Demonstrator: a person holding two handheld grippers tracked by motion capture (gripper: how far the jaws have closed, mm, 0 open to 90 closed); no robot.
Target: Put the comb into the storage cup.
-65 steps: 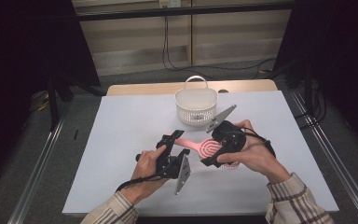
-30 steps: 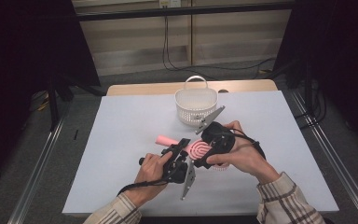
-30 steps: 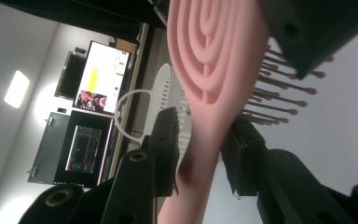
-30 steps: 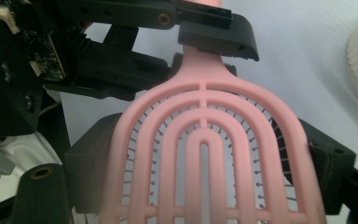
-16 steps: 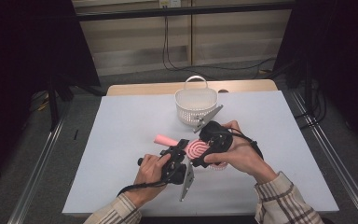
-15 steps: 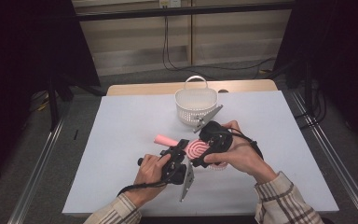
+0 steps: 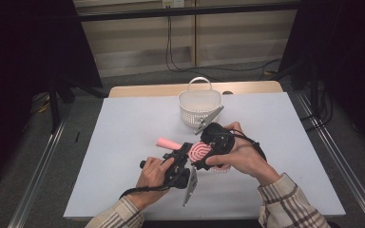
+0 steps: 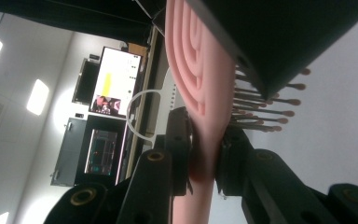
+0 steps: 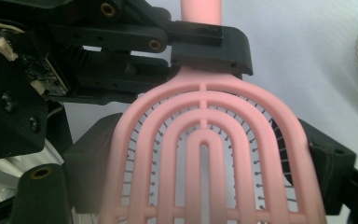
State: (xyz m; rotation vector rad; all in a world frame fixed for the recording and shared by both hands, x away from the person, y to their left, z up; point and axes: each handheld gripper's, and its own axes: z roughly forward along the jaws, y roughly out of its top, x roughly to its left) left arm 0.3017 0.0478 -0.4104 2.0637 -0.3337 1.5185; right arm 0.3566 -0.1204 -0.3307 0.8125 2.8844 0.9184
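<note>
The hairbrush (image 7: 197, 152) was pink with concentric arches; both grippers were black, the basket (image 7: 199, 105) white, the table (image 7: 123, 128) pale grey, the sleeves (image 7: 290, 206) plaid.

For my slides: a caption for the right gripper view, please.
Pink hairbrush held by both grippers, the left gripper clamped at its neck.

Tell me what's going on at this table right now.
A person is passing a pink hairbrush between two handheld grippers above the white table. The right gripper holds the brush's head by its sides. The left gripper has just been closing its jaws and now clamps the neck where the handle begins. Both grip the brush at once. A white basket stands behind them.
</note>
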